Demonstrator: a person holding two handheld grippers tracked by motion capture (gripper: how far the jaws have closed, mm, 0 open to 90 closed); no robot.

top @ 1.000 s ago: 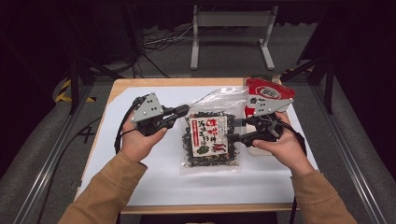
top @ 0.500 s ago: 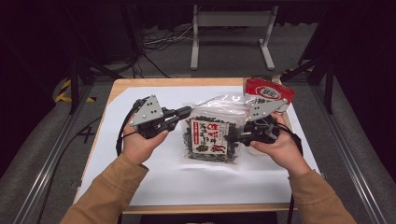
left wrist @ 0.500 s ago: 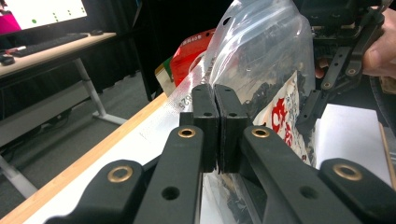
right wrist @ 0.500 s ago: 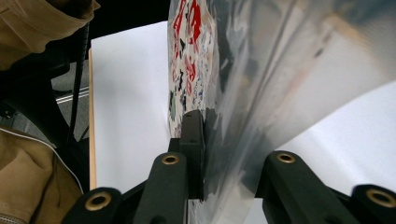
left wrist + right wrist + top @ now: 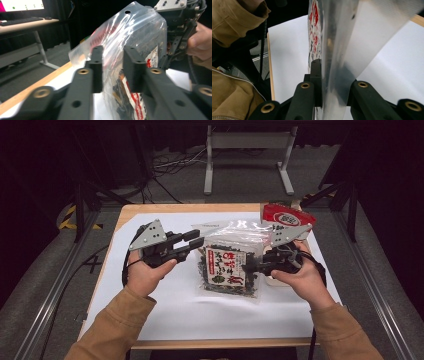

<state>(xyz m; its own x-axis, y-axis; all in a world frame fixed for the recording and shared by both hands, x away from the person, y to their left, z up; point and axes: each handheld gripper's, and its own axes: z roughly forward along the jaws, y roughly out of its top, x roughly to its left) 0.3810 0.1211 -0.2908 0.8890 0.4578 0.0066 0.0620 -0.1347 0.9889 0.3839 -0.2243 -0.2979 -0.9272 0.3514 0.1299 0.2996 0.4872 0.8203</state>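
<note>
Right tongs (image 5: 329,82) clamped on a clear, silvery snack bag (image 5: 342,37), both black jaws pressing its edge from either side. Red and black print visible along the bag's left face. White sheet (image 5: 287,50) over the bench (image 5: 271,82) beneath. Tan sleeve (image 5: 234,22) at upper left, dark cable beside it.

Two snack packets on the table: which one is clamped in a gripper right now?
The clear bag of dark seaweed with the red-and-white label, mid-table: the right gripper pinches its edge. The red packet lies untouched at the far right corner.
</note>
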